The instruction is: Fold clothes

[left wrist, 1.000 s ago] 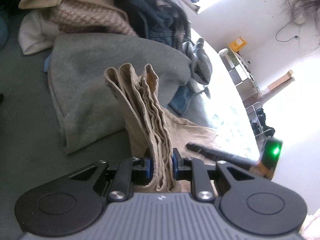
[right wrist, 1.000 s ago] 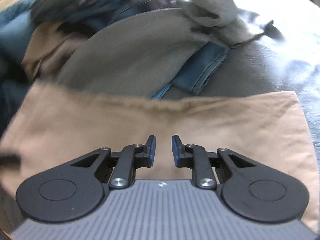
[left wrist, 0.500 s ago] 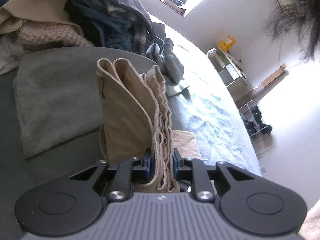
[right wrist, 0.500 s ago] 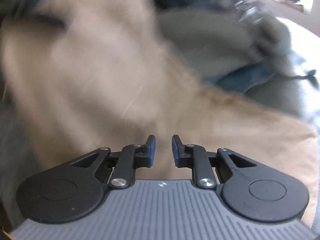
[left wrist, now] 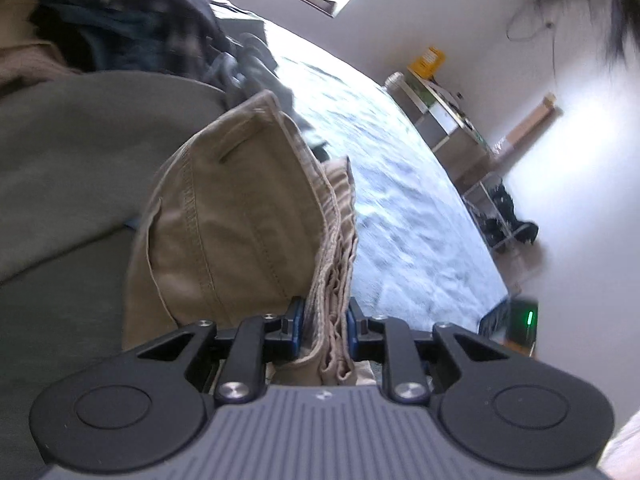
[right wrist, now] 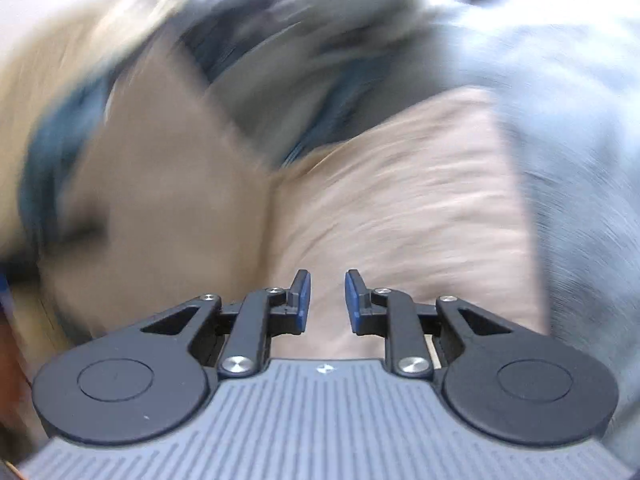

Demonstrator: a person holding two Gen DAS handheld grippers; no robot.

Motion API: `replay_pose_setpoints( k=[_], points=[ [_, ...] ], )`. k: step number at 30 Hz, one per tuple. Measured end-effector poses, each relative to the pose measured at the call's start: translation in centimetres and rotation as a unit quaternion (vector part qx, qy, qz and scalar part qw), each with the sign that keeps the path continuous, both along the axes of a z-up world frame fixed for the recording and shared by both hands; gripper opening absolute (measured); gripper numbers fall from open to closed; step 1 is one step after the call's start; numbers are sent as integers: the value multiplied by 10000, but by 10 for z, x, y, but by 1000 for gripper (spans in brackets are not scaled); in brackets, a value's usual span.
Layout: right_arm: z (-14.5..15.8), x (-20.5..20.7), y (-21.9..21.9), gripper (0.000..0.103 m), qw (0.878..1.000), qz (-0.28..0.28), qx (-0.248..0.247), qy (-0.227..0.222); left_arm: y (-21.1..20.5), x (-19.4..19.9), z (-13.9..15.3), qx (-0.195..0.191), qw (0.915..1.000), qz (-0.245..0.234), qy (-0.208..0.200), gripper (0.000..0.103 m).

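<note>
Trousers, beige, bunched thick in left tongs, lifted over bed. Right tongs opening slightly, nothing between pads. Risk: layers slip from pinch, fold falls apart; right view blurred, edge easily missed.

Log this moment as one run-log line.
left gripper: shut on tan trousers | right gripper: jaws opening, nothing between | view: blurred
</note>
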State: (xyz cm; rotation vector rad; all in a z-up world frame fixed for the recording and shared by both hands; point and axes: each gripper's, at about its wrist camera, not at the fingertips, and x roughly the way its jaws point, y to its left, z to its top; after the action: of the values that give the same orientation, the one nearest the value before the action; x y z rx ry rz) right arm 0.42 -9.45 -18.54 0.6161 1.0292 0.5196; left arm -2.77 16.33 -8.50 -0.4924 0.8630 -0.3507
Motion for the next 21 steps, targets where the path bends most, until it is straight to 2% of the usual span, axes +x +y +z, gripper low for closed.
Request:
replay_pose_setpoints(
  k=[2, 4, 6, 9, 11, 14, 17, 18, 19, 20, 21],
  points=[
    [-10, 10, -34, 21, 9943, -621, 792, 355, -20, 2, -11, 186, 9997, -157, -40, 22],
    [-21, 20, -56, 30, 9821, -946, 1506, 626, -38, 5, -25, 314, 9992, -253, 34, 22],
    [-33, 30, -69, 55, 9661, -1071, 2148, 950, -52, 7, -39, 438, 9984, -339, 87, 22],
    [-49, 39, -76, 64, 9454, -1098, 2774, 1315, -72, 11, -55, 695, 9961, -520, 147, 22],
    [-53, 42, -77, 68, 9407, -1060, 2879, 1449, -81, 11, -61, 815, 9951, -531, 150, 22],
    [-47, 48, -67, 71, 9518, -775, 2540, 1534, -94, 9, -65, 1083, 9922, -601, 116, 22],
    [-32, 58, -47, 70, 9742, -299, 1798, 1331, -110, 6, -64, 1420, 9873, -715, 36, 22],
    [-26, 62, -40, 66, 9807, -134, 1510, 1234, -115, 6, -63, 1517, 9856, -752, 9, 22],
    [-20, 66, -32, 61, 9873, 42, 1143, 1103, -119, 5, -62, 1565, 9848, -747, -8, 22],
    [-15, 70, -24, 40, 9920, 219, 773, 969, -122, 5, -60, 1613, 9841, -743, -25, 22],
    [-9, 73, -16, 24, 9949, 391, 430, 828, -126, 5, -58, 1658, 9834, -738, -48, 22]
  ],
)
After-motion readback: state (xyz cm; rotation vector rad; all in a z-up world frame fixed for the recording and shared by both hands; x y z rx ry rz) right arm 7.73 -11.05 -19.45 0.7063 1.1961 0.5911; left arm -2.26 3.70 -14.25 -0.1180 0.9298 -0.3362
